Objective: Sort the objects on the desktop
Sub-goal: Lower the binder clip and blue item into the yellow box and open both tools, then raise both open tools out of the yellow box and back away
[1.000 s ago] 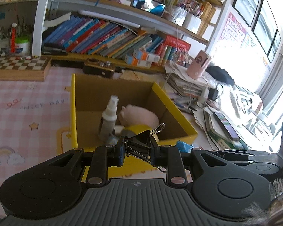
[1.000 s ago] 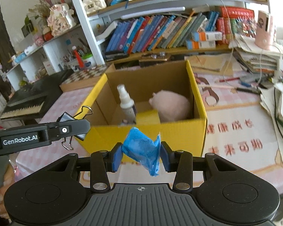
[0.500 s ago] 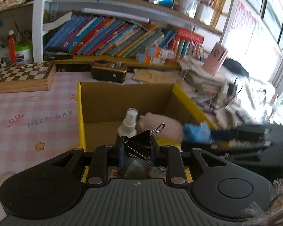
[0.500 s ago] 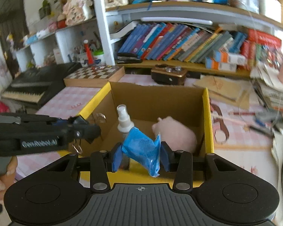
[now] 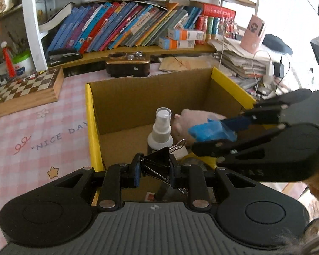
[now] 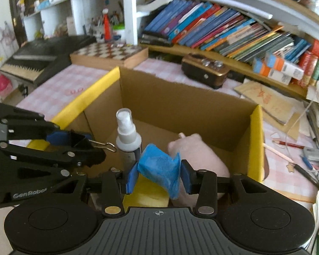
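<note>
We see the left gripper (image 5: 155, 171), jaws clenched on 1 black binder clip (image 5: 158, 159), and the right gripper (image 6: 158, 177), jaws grasping 1 blue packet (image 6: 159, 167), both over the yellow-edged box (image 6: 256, 140).

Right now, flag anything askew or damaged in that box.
Nothing looks damaged or spilled. In the cardboard box, the spray bottle stands upright and the pink plush lies on its side, which is normal for a soft toy.

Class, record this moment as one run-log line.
left tool: shut on black metal binder clip | right tool: shut on crumpled blue packet | both above yellow-edged cardboard box
</note>
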Demonstrator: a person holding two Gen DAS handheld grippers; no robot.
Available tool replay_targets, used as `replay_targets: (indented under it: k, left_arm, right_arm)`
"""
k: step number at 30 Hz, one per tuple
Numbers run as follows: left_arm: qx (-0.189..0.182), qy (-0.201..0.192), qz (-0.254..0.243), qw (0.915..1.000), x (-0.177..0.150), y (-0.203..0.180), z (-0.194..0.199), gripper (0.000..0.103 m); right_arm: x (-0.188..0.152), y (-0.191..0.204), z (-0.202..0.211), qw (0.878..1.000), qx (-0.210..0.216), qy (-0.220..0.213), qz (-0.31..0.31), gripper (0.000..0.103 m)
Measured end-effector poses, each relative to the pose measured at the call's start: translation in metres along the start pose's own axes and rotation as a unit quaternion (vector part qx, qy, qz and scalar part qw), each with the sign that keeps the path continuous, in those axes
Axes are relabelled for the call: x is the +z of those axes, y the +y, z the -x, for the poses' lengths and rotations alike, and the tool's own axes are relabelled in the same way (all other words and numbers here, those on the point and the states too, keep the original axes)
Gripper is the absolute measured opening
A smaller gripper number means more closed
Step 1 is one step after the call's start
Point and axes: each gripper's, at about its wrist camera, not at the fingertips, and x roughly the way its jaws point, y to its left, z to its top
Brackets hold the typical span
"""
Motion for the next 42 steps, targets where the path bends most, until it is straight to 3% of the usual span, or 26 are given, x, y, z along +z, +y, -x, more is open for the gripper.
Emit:
replay_targets:
  k: [7, 15, 19, 22, 34, 42]
  left_arm:
    - [0.02, 0.003, -0.042, 0.9989, -0.004, -0.01, 0.0, 0.023]
    - [0.023, 0.01, -0.034, 0.9991, -0.003, -0.01, 0.001, 0.026]
    - [0.027, -0.002, -0.027, 0.9993, -0.005, -0.009, 0.007, 0.037]
    - [0.036, -0.024, -0.019, 0.9989, -0.007, -0.01, 0.018, 0.054]
    - [0.073, -0.144, 0.032, 0.9864, -0.025, -0.009, 0.1, 0.101]
    - [0.093, -0.169, 0.065, 0.9791, -0.056, 0.006, 0.143, 0.103]
  right_arm:
    - [0.005, 0.004, -0.011, 1.0, 0.01, 0.013, 0.017, 0.041]
    - [0.007, 0.002, -0.021, 0.999, 0.019, 0.029, 0.012, 0.041]
    - [0.006, 0.0, -0.019, 0.999, 0.02, 0.025, 0.0, 0.042]
    - [0.005, -0.004, -0.013, 1.0, 0.021, 0.016, -0.011, 0.045]
    - [-0.003, 0.006, 0.054, 0.996, -0.004, -0.079, -0.047, 0.071]
    - [-0.026, 0.032, 0.097, 0.99, -0.047, -0.119, -0.065, 0.076]
